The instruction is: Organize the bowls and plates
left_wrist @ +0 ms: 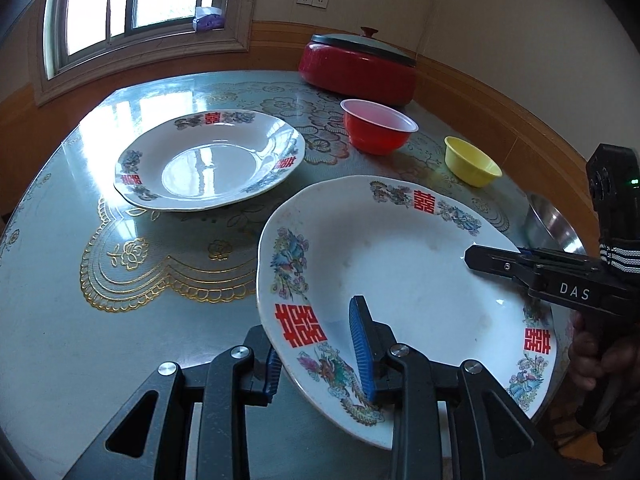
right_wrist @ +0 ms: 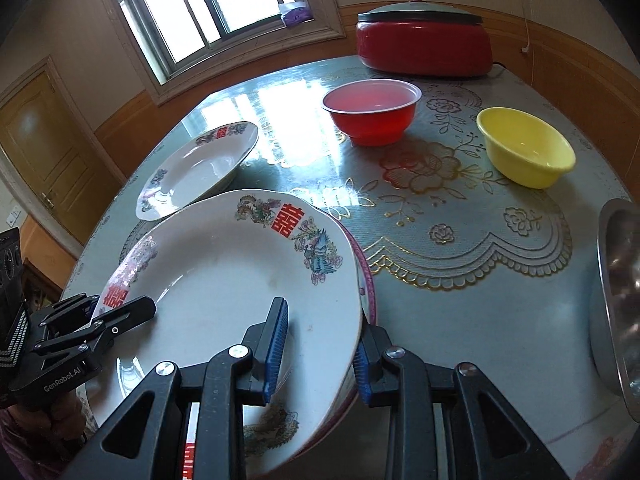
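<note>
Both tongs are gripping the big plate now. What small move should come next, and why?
Probably carry the big plate toward the other plate and lower it there to stack. The left tongs and right tongs each straddle its rim on opposite sides, and the other plate lies apart with nothing in it.

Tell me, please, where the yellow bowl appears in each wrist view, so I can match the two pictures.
Left wrist: the yellow bowl sits at right of centre, beyond the held plate.
Right wrist: the yellow bowl sits at upper right, on the tablecloth.
Shared landmark: the red bowl, just to its left in both.
</note>
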Demonstrator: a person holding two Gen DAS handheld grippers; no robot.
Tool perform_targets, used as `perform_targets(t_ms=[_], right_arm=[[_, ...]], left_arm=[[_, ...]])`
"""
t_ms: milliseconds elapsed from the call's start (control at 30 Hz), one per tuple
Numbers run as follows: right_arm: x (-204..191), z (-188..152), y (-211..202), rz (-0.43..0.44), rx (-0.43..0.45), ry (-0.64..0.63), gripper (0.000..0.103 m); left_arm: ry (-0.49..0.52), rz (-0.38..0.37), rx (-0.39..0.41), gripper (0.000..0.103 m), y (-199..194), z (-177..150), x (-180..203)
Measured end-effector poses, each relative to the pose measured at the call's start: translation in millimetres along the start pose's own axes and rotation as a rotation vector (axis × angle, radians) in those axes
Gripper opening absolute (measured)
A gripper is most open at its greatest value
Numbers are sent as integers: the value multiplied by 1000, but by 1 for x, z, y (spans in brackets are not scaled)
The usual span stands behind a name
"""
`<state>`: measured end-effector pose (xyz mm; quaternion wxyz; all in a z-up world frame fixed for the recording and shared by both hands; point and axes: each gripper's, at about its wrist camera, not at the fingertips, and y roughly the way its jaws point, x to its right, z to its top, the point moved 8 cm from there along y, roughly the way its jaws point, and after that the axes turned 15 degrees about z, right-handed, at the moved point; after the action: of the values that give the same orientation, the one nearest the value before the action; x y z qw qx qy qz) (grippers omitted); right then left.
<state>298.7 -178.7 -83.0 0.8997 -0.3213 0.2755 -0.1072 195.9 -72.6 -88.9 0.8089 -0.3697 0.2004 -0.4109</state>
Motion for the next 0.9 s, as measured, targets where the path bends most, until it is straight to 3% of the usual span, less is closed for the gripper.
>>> perform_targets(t_ms=[333, 600, 733, 900], right_arm=[[2, 0, -1, 2, 12, 14, 30], [1, -1, -10, 8, 43, 32, 30], [1, 0, -12, 2, 55, 37, 30], [-2, 3, -20, -23, 93, 2, 30]], left_arm=[[47, 51, -3, 37, 1, 0, 6], [72, 36, -27, 40, -2, -3, 7], [83, 58, -32, 47, 1, 0, 11], [93, 36, -38, 46, -1, -3, 11]])
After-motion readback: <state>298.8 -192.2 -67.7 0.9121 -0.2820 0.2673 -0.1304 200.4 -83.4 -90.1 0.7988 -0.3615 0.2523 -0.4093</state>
